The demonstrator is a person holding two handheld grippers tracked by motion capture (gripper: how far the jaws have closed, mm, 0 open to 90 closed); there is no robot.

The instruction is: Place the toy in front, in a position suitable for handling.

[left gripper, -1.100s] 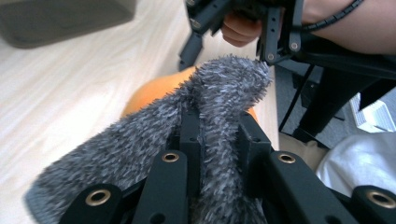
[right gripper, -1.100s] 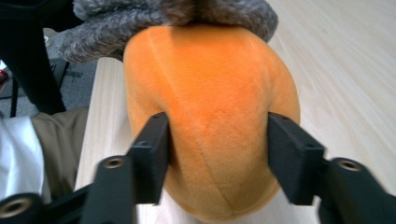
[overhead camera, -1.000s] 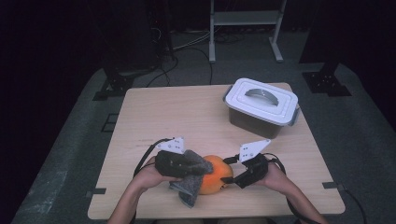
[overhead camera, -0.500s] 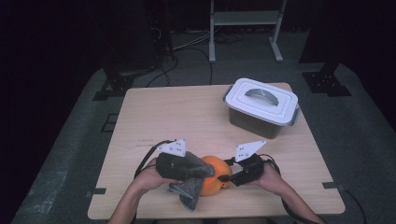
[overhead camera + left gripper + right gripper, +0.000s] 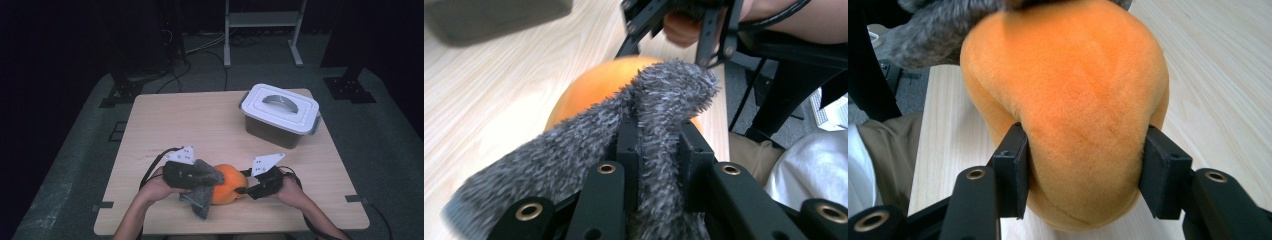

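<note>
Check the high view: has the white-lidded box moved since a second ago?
No. The white-lidded box sits at the same far right spot on the table, same angle to its edge.

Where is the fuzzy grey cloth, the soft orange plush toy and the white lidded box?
fuzzy grey cloth (image 5: 574, 145), left gripper view, its shaggy middle.
soft orange plush toy (image 5: 1073, 100), right gripper view, its rounded front.
white lidded box (image 5: 280, 107), high view, its lid.
</note>
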